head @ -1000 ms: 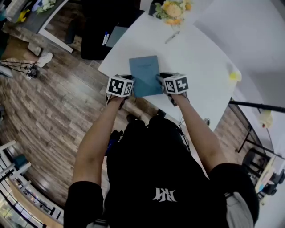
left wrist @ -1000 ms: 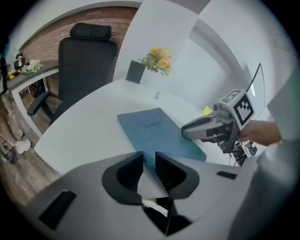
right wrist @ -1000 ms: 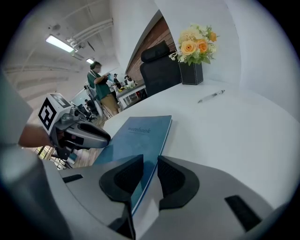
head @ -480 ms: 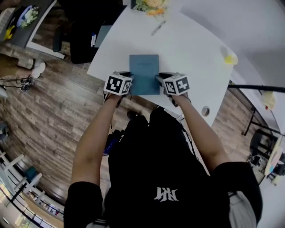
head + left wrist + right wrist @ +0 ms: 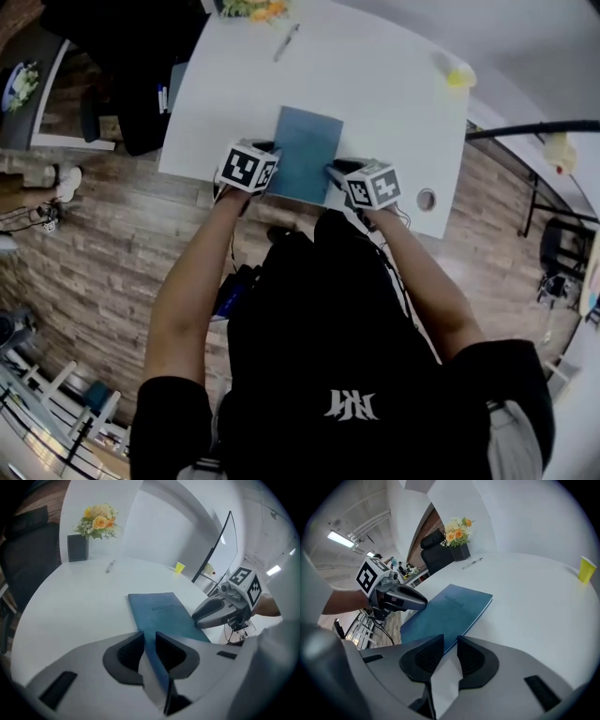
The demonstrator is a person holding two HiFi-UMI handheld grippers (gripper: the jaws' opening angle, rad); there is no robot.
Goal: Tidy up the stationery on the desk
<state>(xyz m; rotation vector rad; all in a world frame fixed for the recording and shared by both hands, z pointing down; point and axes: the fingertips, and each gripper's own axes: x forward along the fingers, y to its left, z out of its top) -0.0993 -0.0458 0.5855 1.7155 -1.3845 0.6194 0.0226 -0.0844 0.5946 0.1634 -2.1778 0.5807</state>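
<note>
The blue notebook (image 5: 307,155) sits at the near edge of the white surface (image 5: 384,84) (slightly askew). The left gripper (image 5: 149,638) and right gripper (image 5: 450,641) have their fingers clamped on its near corners, the left's having just eased wider. Advisable: firm the left hold and move both hands together, keeping the cover level.

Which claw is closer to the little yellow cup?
Right. The right claw grips the blue notebook on the side toward the yellow cup; the left claw, whose jaws just opened slightly, holds the notebook's opposite edge, farther from the cup.
</note>
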